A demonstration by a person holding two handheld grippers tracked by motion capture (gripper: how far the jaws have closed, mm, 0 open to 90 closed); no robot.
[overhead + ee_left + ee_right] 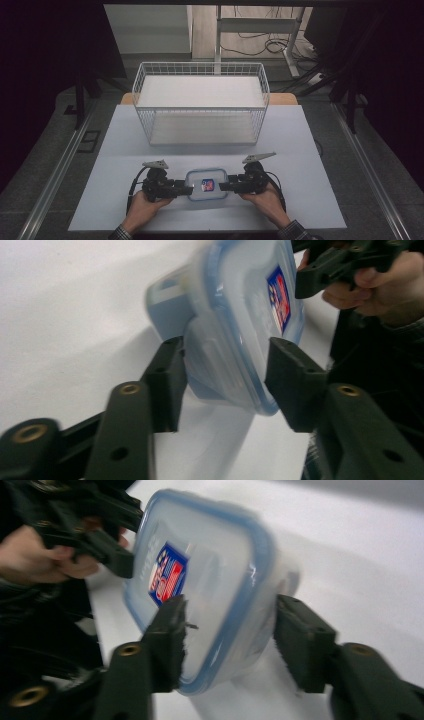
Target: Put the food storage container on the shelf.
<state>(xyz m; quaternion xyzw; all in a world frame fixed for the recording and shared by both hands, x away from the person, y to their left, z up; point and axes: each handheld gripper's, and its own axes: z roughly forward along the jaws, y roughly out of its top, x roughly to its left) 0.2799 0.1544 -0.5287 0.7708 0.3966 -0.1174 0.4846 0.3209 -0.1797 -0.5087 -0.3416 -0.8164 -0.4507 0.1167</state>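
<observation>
A clear plastic container (pixel 206 184) with a blue-rimmed lid and a red and blue label lies near the table's front edge. My left gripper (pixel 190 190) comes in from the left, and its pads press on the container (pixel 240 315) at that short end. From the right, my right gripper (pixel 221 187) has its jaws closed on the opposite end of the container (pixel 210 570), one jaw over the lid and one under the body. Both gripper views are blurred. A hand holds each gripper.
A white wire basket (pixel 200 125) stands behind the container in the middle of the white table (pixel 125 150). Desk legs and cables lie on the floor beyond the table. Bare table shows to the left and right of the hands.
</observation>
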